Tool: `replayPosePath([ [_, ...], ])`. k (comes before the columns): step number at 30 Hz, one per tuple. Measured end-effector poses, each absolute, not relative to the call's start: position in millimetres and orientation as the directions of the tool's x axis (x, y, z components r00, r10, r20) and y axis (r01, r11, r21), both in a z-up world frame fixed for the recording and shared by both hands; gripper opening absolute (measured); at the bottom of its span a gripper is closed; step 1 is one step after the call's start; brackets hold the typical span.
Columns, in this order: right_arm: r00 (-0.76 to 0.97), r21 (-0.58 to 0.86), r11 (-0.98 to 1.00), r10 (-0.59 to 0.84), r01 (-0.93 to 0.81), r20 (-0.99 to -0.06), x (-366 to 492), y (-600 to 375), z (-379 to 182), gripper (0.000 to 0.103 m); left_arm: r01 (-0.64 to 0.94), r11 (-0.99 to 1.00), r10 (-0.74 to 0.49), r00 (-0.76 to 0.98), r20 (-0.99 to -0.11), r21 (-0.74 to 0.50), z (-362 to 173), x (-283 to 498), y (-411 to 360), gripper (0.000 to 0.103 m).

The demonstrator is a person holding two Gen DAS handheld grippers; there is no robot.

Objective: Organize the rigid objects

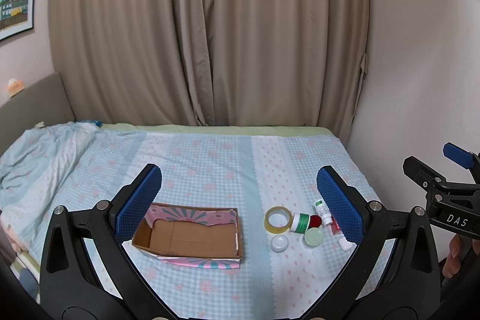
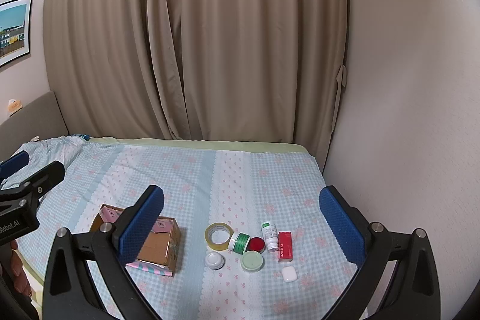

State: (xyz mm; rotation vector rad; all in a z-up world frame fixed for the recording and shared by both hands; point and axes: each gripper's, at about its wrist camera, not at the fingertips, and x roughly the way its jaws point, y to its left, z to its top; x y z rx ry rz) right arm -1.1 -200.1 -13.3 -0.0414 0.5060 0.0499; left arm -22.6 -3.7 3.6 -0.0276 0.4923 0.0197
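Box left on bed, tape roll right

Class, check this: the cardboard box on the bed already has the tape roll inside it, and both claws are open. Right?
Not quite. The cardboard box is empty; the left wrist view shows the tape roll lying on the bed beside it. Both claws are open.

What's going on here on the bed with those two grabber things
A person holds a two-finger gripper in each hand above a bed. Both the left gripper and the right gripper are open and empty. An empty cardboard box sits to the left of a cluster of small items: a tape roll, jars, a small bottle and a red carton. Nothing is in the box yet.
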Motion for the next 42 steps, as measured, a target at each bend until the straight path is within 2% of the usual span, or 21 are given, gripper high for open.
replayPosePath([
  [10, 0.868, -0.023, 0.999, 0.031, -0.049, -0.496, -1.6, -198.6, -14.7, 0.103, -0.013, 1.0, 0.003, 0.866, -0.5, -0.016, 1.9, -15.3, -1.5, 0.102],
  [17, 0.848, -0.004, 1.0, 0.014, -0.019, -0.529, 6.3, -196.9, -16.8, 0.103, 0.046, 0.999, -0.05, 0.821, -0.569, -0.022, -15.7, 12.2, -1.1, 0.102],
  [20, 0.835, 0.02, 1.0, 0.006, 0.005, -0.55, 15.9, -197.1, -24.3, 0.103, 0.103, 0.994, -0.102, 0.773, -0.626, -0.034, -37.2, 33.9, -7.8, 0.102],
  [24, 0.8, 0.056, 0.995, -0.033, 0.082, -0.598, 33.3, -210.5, -46.9, 0.103, 0.186, 0.98, -0.181, 0.676, -0.714, -0.073, -78.5, 69.4, -24.4, 0.102],
  [29, 0.743, 0.025, 0.989, -0.093, 0.147, -0.663, 57.1, -234.4, -80.2, 0.103, 0.201, 0.974, -0.207, 0.578, -0.789, -0.109, -139.9, 118.6, -54.0, 0.102],
  [34, 0.676, -0.014, 0.988, -0.117, 0.156, -0.728, 96.9, -265.1, -127.5, 0.103, 0.218, 0.974, -0.158, 0.483, -0.861, -0.057, -226.3, 162.5, -84.4, 0.102],
  [42, 0.494, -0.042, 0.99, -0.105, 0.137, -0.863, 175.3, -306.1, -244.6, 0.103, 0.277, 0.96, -0.056, 0.323, -0.945, 0.038, -364.0, 226.8, -110.9, 0.102],
])
